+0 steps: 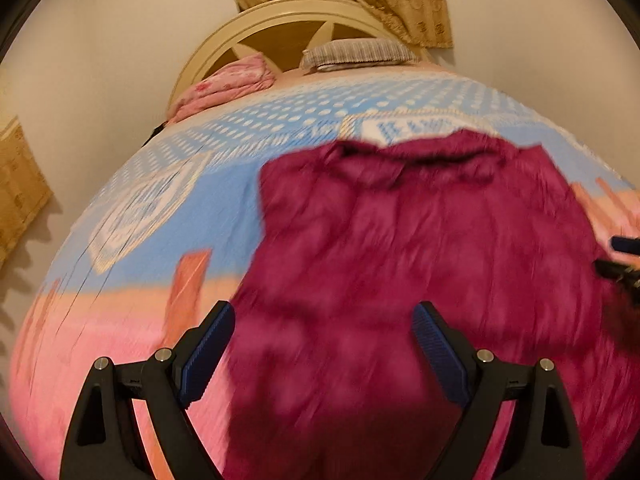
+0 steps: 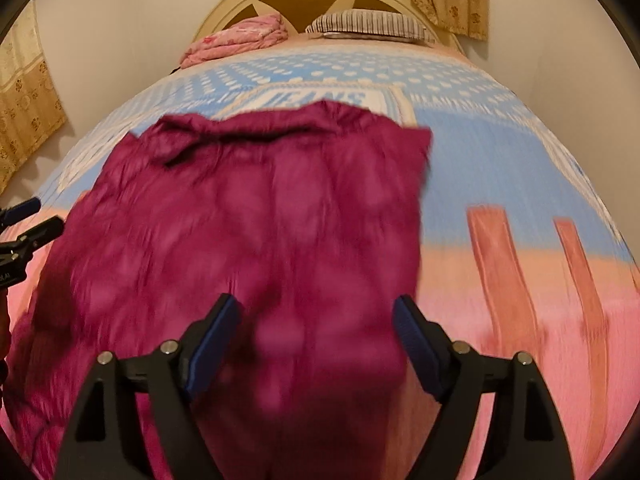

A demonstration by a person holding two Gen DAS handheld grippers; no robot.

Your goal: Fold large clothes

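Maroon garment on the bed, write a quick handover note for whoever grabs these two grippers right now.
Left gripper: open, holding nothing, above the garment's near left part.
Right gripper: open, holding nothing, above its near right part.
Maroon garment: spread lengthwise on the bedspread, far edge rumpled, near end reaching toward the bed's foot.
Done: the sides look turned in to a long panel, though blur makes that uncertain.
Left: probably regrasp the near end, fold it toward the pillow, then smooth.

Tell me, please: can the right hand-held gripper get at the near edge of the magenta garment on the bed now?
Probably yes. The right hand-held gripper is open and empty above the magenta garment, and nothing lies between them on the bed.
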